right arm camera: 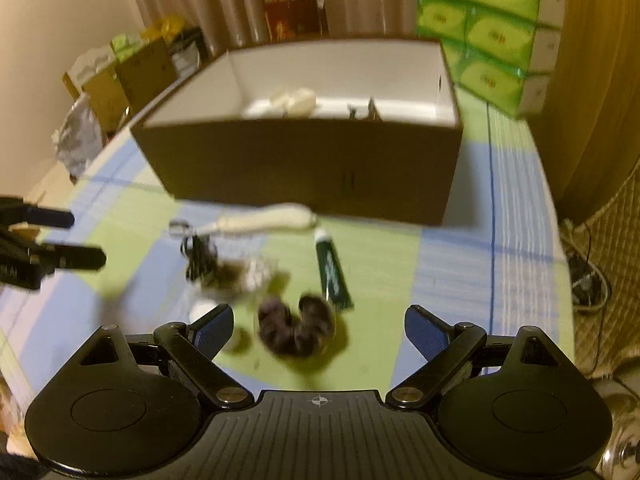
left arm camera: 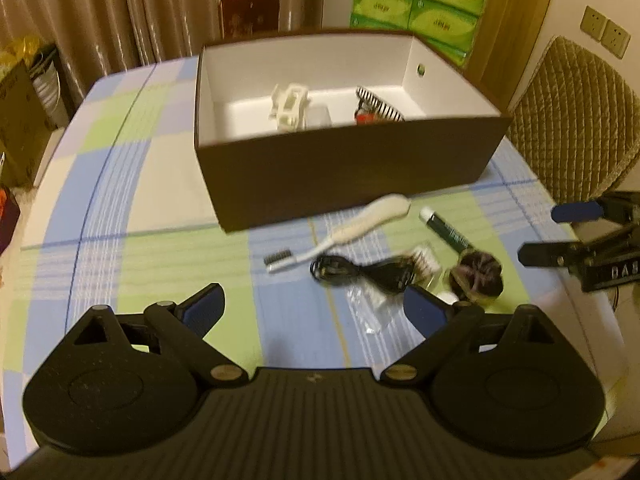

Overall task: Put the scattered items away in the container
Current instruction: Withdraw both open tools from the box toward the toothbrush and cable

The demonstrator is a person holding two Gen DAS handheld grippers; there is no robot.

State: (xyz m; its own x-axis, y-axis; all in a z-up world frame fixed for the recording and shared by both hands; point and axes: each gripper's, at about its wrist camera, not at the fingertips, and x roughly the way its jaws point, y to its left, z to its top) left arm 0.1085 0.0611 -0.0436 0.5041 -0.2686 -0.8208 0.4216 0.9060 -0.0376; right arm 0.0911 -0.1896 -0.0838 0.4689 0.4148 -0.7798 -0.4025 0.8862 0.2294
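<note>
Ridged black plastic is filling the bottom of both wrist views, and each hand-held gripper is showing blue textured pads on hinged black arms. Both are hanging released with nothing between the fingers: the left hand-held gripper (left arm camera: 314, 310) is hovering over the near edge of the surface (left arm camera: 120, 216), which is wearing a soft checked cloth of blue, green and cream, and the right hand-held gripper (right arm camera: 320, 330) is hovering just short of a fuzzy dark-brown scrunchie (right arm camera: 296, 326) that is curling into an open ring.

A rigid rectangular box (left arm camera: 344, 172), brown outside and smooth white inside, is sitting toward the far edge of the surface. Inside it a cream plastic claw clip (left arm camera: 290, 106) and a black-and-white striped item (left arm camera: 378, 106) are already lying on the floor of the box.

Still lying on the cloth in front of the box's near wall are a slender cream brush (left arm camera: 352, 228) with a dark bristled tip, a flat dark-green tube (left arm camera: 446, 228) with a white cap, a coiled black cable (left arm camera: 360, 274), and a crinkled clear plastic wrapper (left arm camera: 366, 306). They are clustering near one another, the cable and wrapper overlapping. Stacked green tissue packs (left arm camera: 420, 4) are standing behind the box.
</note>
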